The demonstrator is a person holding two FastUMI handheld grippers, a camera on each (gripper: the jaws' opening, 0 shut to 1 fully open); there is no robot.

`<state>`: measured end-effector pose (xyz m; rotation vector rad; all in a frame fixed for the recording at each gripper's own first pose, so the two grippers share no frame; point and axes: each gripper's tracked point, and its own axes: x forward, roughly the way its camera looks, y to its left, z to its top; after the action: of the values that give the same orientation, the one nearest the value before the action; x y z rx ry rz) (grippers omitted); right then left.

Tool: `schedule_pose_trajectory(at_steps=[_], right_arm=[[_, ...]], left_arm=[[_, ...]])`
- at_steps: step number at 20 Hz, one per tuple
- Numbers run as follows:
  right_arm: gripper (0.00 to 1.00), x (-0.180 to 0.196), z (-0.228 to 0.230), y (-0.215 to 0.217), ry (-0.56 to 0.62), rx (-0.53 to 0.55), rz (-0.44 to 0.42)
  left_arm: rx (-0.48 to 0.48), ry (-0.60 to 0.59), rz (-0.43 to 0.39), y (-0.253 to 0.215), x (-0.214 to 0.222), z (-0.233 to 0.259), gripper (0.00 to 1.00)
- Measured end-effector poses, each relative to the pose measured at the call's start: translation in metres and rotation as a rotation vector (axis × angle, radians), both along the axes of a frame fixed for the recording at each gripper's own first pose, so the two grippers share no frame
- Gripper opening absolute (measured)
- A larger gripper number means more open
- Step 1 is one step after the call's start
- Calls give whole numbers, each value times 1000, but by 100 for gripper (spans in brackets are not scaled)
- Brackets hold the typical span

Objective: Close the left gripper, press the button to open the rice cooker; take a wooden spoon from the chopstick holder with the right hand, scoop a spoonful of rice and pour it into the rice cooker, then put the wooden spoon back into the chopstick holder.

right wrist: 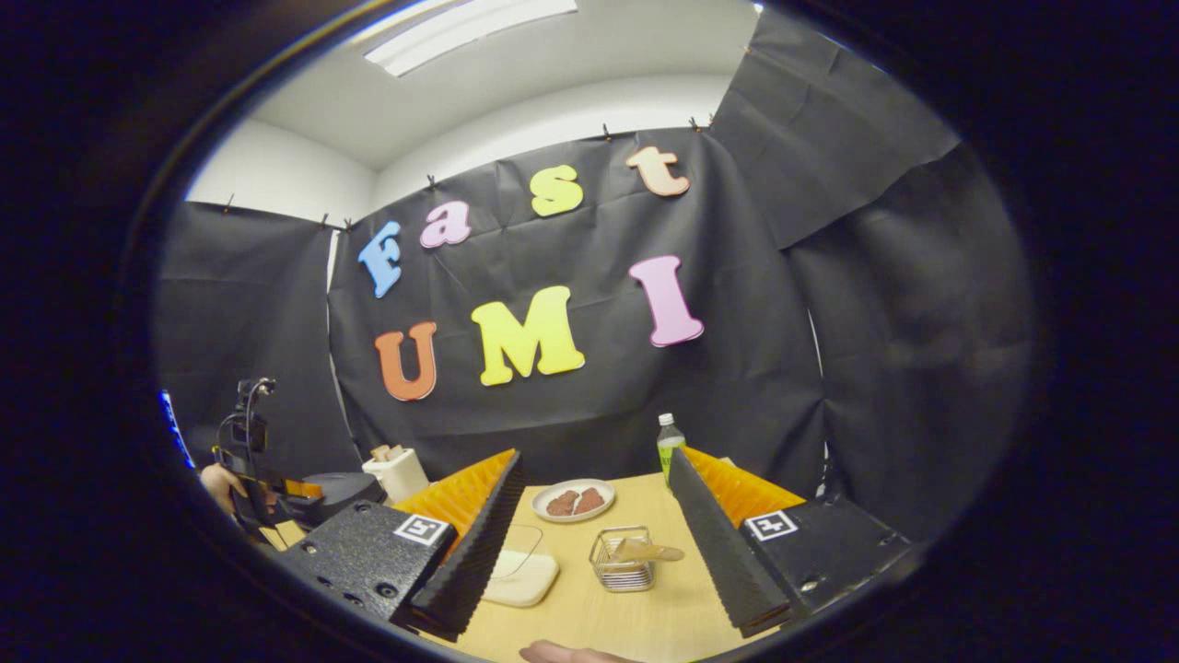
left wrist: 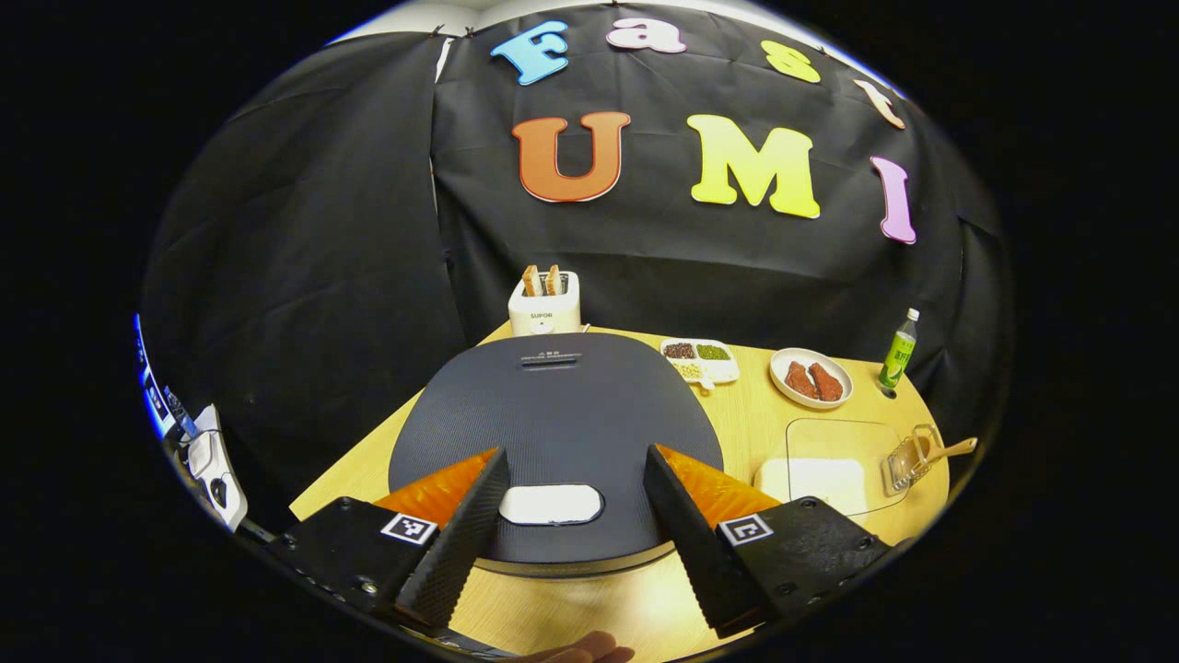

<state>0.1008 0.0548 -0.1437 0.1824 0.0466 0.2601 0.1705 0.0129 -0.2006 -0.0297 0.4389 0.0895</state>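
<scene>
Here both the left gripper (left wrist: 573, 516) and right gripper (right wrist: 597, 543) gape wide, seemingly empty

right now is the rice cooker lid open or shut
Shut. In the left gripper view the rice cooker lid lies flat and down, its button unpressed between the open left hand-held gripper fingers.

Counted: one rice cooker (left wrist: 556, 419), one toaster (left wrist: 544, 307), one bottle (left wrist: 899, 351), one wooden spoon (right wrist: 647, 552), two grippers (left wrist: 573, 516) (right wrist: 597, 552).

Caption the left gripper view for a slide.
Open left claw poised over the closed rice cooker, its button between the fingers.
</scene>
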Motion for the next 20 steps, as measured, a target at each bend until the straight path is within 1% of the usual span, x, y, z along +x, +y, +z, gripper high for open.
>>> schedule_pose_trajectory(at_steps=[1, 2, 4, 6, 7, 8, 10, 12, 13, 14, 15, 16, 17, 18, 20], right_arm=[[100, 1, 1, 2, -1, -8, 4], [96, 2, 2, 3, -3, -18, 6], [96, 4, 4, 6, -8, -31, 6], [96, 5, 6, 8, -9, -40, 6], [100, 4, 6, 10, -10, -40, 8], [96, 5, 6, 12, -7, -39, 8], [96, 7, 5, 15, 4, -27, 6], [96, 6, 3, 25, 18, -10, 27], [100, 5, 1, 30, 24, -10, 40], [100, 4, 0, 34, 28, -13, 48], [96, 5, 0, 36, 30, -18, 49], [100, 6, 0, 38, 29, -23, 44], [100, 6, 0, 38, 29, -27, 37], [100, 5, 1, 40, 28, -29, 34], [100, 2, 0, 45, 36, -25, 38]], left_arm=[[0, -7, 2, 1, -2, -1, 97], [-1, -30, 4, 1, -4, -1, 95], [1, -79, 4, 2, -7, 0, 96], [26, -151, -11, 2, -7, 0, 96], [32, -190, -13, 2, -6, 0, 96], [25, -233, -8, 4, -5, 2, 96], [24, -313, 5, 4, -6, 0, 96], [19, -378, 20, 4, -4, 1, 96], [24, -400, 23, 4, -4, 1, 96], [29, -407, 23, 3, -3, -2, 96], [13, -382, 28, 3, -3, -10, 96], [13, -402, 32, 2, -6, -8, 97], [22, -398, 34, 2, -5, -9, 97], [23, -424, 38, 3, -4, -6, 97], [38, -421, 40, 3, -5, -5, 97]])
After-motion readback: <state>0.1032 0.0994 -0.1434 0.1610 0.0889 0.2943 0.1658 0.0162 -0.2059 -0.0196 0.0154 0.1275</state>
